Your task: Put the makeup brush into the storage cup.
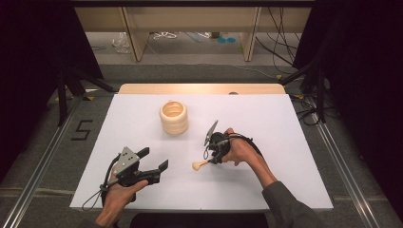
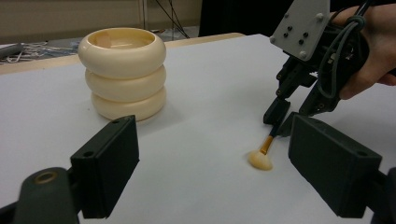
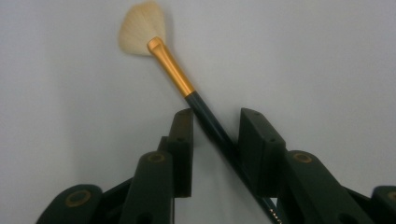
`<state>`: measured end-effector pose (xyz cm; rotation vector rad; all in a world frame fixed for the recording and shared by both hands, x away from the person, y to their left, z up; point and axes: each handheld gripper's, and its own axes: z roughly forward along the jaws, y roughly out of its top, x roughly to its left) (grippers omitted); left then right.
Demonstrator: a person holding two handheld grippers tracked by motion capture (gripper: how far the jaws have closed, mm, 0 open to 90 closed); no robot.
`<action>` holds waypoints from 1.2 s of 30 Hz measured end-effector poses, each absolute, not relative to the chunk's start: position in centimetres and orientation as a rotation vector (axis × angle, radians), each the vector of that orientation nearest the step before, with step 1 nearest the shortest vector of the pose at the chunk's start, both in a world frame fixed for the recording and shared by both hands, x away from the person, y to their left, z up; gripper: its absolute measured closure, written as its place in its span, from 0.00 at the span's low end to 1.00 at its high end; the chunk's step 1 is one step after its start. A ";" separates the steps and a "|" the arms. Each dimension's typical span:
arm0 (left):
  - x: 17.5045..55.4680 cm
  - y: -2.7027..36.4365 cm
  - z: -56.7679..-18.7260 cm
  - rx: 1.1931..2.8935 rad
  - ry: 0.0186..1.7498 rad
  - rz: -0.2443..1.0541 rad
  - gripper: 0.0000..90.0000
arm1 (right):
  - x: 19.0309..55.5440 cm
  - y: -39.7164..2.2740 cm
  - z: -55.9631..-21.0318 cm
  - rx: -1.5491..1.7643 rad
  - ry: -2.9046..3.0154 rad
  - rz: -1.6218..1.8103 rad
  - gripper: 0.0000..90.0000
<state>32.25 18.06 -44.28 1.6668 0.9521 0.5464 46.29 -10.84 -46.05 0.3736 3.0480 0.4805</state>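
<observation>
A small fan brush (image 1: 198,165) with pale bristles, a gold ferrule and a dark handle lies on the white table (image 1: 266,123), a little right of the middle. My right gripper (image 1: 212,160) points down at it, open. Its jaws stand on either side of the brush handle (image 3: 212,123), with a gap showing on one side. The bristles (image 3: 140,30) rest on the table surface. A cream pot (image 1: 174,117) shaped like three stacked rings stands upright at the back centre. My left gripper (image 1: 154,159) is open near the front left, holding nothing, facing the pot (image 2: 122,70) and the brush (image 2: 261,156).
The table's wooden back edge (image 1: 199,88) runs behind the white sheet. On the floor beyond it are shelf legs and cables (image 1: 171,35). Metal rails (image 1: 43,156) line both sides of the table. The right hand's gripper (image 2: 280,119) stands to the right, ahead of my left jaws.
</observation>
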 end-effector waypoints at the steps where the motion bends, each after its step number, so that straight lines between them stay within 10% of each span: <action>1: 32.2 18.0 -44.3 1.665 0.955 0.544 0.18 | 46.3 -10.8 -46.0 0.375 3.048 0.477 0.77; 36: 32.3 18.1 -44.2 1.664 0.954 0.554 0.18 | 46.4 -10.1 -45.9 0.412 3.053 0.372 0.92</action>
